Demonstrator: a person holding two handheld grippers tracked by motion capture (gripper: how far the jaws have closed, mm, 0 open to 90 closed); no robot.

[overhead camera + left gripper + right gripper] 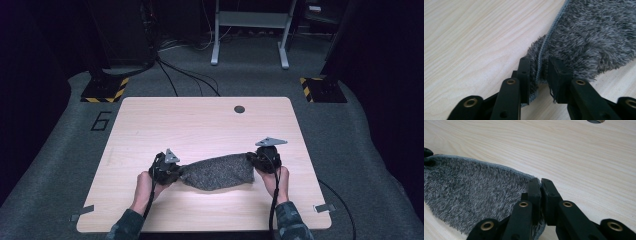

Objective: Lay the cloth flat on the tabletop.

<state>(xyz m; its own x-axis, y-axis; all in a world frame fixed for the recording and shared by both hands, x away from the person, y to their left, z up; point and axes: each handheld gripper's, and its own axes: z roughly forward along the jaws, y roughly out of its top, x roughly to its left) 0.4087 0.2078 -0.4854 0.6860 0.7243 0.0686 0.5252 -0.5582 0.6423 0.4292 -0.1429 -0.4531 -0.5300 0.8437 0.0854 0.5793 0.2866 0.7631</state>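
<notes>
Both jaws clamped on grey fleece cloth (218, 172) corners at lower centre of frame; keep tension even, lift together off worktop (200, 125).

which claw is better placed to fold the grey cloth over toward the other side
Slightly the right claw, as a judgement. Its jaws are shut tight on a corner of the grey cloth. The left claw also grips, but on a bunched edge with a wider jaw gap.
</notes>
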